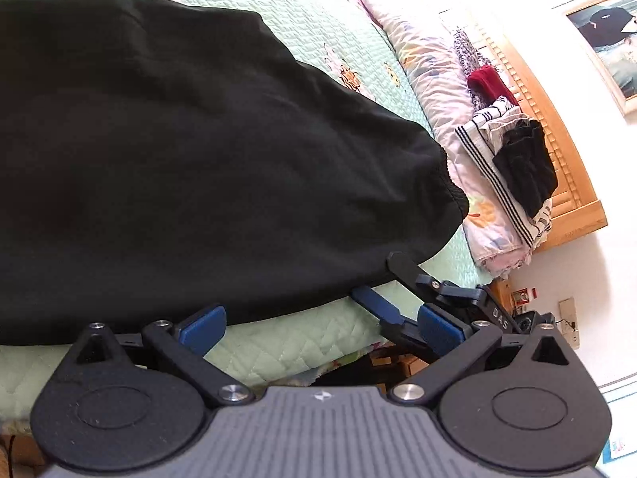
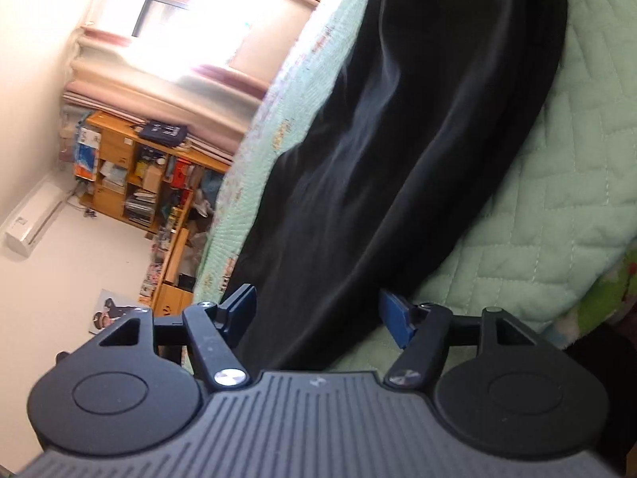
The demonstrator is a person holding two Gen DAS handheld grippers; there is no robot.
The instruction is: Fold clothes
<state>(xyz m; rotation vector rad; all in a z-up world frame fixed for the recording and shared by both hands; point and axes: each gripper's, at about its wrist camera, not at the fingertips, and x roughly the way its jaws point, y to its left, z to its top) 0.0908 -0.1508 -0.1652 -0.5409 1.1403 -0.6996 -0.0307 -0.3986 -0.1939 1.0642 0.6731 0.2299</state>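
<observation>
**Both grippers released at the near hem, between folds**

Nearest in the left wrist view, the left gripper (image 1: 320, 324) hangs over the near edge of the bed (image 1: 286, 342). Its blue-padded fingers (image 1: 201, 326) are spread wide with nothing between them; the dark cloth's edge lies just beyond their tips. Just to its right, the right gripper (image 1: 382, 286) reaches in low at the hem, its own fingers (image 1: 378, 306) parted on either side of the cloth's edge without pinching it.

The right wrist view agrees: the right gripper (image 2: 318, 310) has its fingers (image 2: 394, 314) apart, with the black garment (image 2: 378, 159) running up between them but gripped by neither pad.

The black garment (image 1: 199, 151) itself lies spread on the mint-green quilted bedspread (image 1: 318, 40), covering most of the near bed and narrowing to a gathered, elasticated end at the right. It seems to be doubled over already, though the layers are hard to make out in the dark cloth.

Farther off to the right, a floral duvet (image 1: 430, 79) is bunched against the wooden headboard (image 1: 557, 151), with a stack of folded clothes (image 1: 513, 159) on it.

My reading is that one fold has been laid down and let go. The next move calls for fresh grips: each gripper closing on the near hem or an end, catching all layers, then lifting and carrying the cloth across evenly so it does not drag or bunch.
</observation>
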